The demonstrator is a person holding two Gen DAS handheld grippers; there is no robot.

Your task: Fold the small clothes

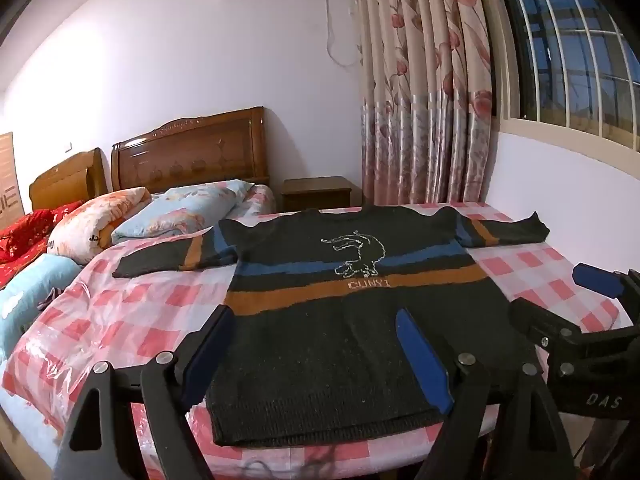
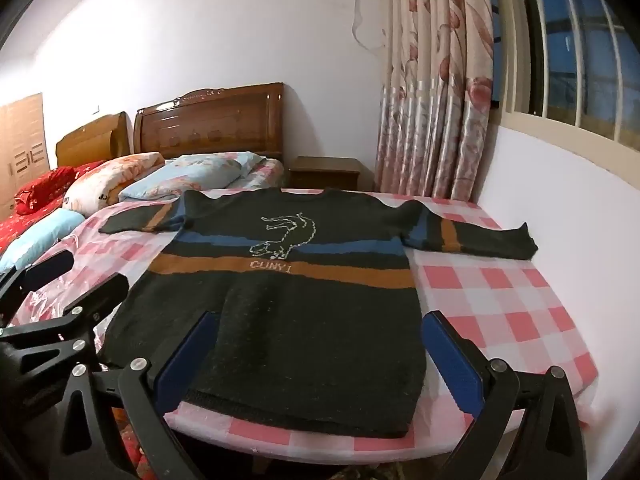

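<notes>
A small dark knit sweater [image 1: 352, 344] with blue and orange stripes, a white animal outline and the word CUNYI lies flat, face up, sleeves spread, on a table with a pink checked cloth [image 1: 132, 312]. It also shows in the right wrist view [image 2: 288, 320]. My left gripper [image 1: 316, 332] is open and empty, just above the sweater's hem at its left half. My right gripper [image 2: 324, 340] is open and empty, above the hem at the right half. The right gripper [image 1: 560, 300] shows at the right of the left wrist view; the left gripper [image 2: 80, 276] shows at the left of the right wrist view.
The table's near edge [image 2: 320, 448] is just below the hem. Beds with pillows and quilts [image 1: 132, 216], wooden headboards [image 1: 188, 156] and a nightstand [image 1: 320, 192] stand behind. A floral curtain [image 1: 424, 100] and barred window [image 1: 568, 40] are at the right.
</notes>
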